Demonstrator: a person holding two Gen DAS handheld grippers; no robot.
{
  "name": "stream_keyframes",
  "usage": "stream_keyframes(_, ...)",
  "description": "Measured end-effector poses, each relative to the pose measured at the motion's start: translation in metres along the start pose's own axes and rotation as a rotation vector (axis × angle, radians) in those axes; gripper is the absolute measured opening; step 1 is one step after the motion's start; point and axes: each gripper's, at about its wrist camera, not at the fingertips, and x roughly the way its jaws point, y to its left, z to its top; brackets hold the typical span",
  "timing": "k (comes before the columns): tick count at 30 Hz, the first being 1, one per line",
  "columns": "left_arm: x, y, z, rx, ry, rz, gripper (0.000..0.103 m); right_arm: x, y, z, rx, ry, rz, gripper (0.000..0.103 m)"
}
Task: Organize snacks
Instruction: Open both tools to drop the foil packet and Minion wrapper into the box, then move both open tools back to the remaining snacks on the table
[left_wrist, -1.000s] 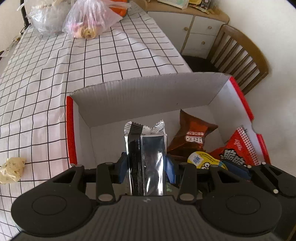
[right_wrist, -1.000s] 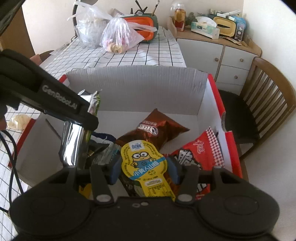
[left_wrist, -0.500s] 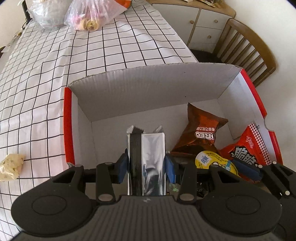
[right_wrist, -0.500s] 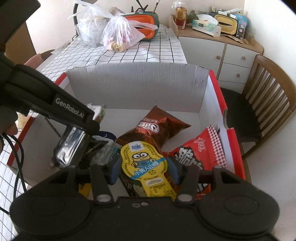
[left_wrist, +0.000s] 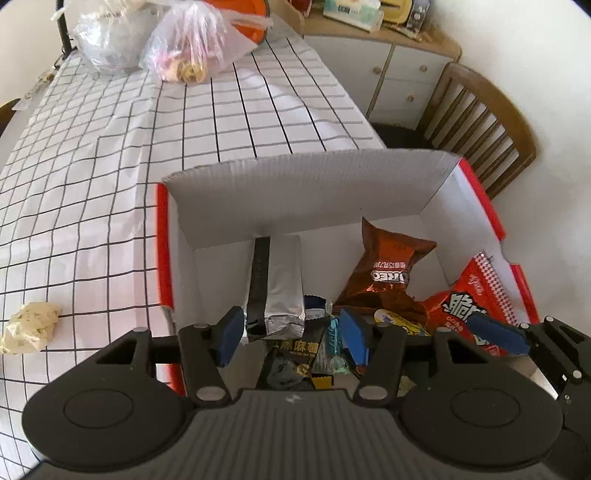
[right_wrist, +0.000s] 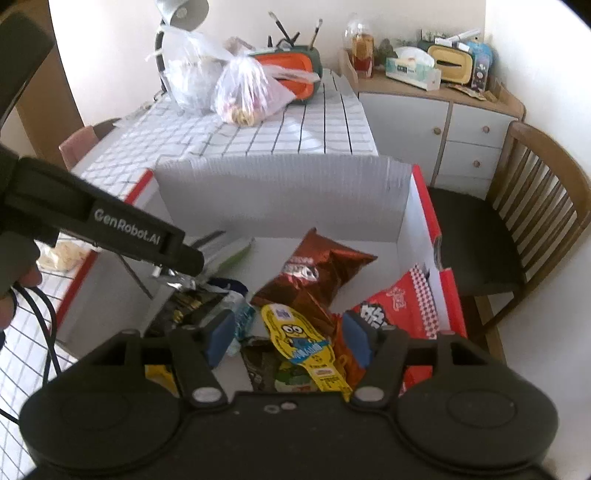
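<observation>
A: Change since a second ago? Silver packet (left_wrist: 282, 280) no longer upright between the left gripper (left_wrist: 291, 334) pads. Now flat on the floor of the cardboard box (left_wrist: 306, 188), long axis toward the box's back wall, near end just ahead of the blue pads.

B: Same on the other side. Yellow minion packet (right_wrist: 301, 343) no longer pinched. Lying loose on the snack pile at the front of the box, below the right gripper (right_wrist: 290, 338).

A: Left jaws?

B: Opening. About half spread. Nothing pressed between the pads; silver packet just beyond the fingertips, apart from both. Black snack packet (left_wrist: 291, 350) visible in the gap, lower down in the box.

A: Right jaws?

B: Opening too, similar spread. Minion packet seen between the pads but clear of both.

A: Rest of the box contents?

B: Brown Oreo bag (right_wrist: 314, 273) mid-box, toward the back wall. Red snack bag (right_wrist: 400, 310) propped against the box's right wall. Both unmoved from before.

A: Outside the box?

B: Checked tablecloth (left_wrist: 110, 155) behind and left of the box; pale wrapped snack (left_wrist: 31, 326) left of the box, well apart. Wooden chair (right_wrist: 528, 229) right of the box.
</observation>
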Motion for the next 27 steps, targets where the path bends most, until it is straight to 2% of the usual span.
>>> stream_keyframes(4, -0.02, 0.005, -0.007, -0.009, -0.042, -0.012, 0.057, -0.014, 0.004, 0.004, -0.003, -0.022, 0.019, 0.064)
stream_keyframes(11, -0.056, 0.016, -0.021, -0.015, -0.116, -0.02, 0.057, -0.039, 0.019, 0.007, -0.014, -0.068, 0.053, 0.07)
stream_keyframes(15, -0.076, 0.026, -0.033, -0.022, -0.159, -0.027, 0.064, -0.05, 0.027, 0.008, -0.023, -0.087, 0.073, 0.073)
stream_keyframes(22, -0.106, 0.046, -0.06, -0.024, -0.227, -0.023, 0.066, -0.061, 0.045, 0.006, -0.04, -0.104, 0.107, 0.08)
stream_keyframes(27, -0.121, 0.069, -0.076, -0.051, -0.267, -0.015, 0.069, -0.064, 0.063, 0.009, -0.057, -0.121, 0.127, 0.088)
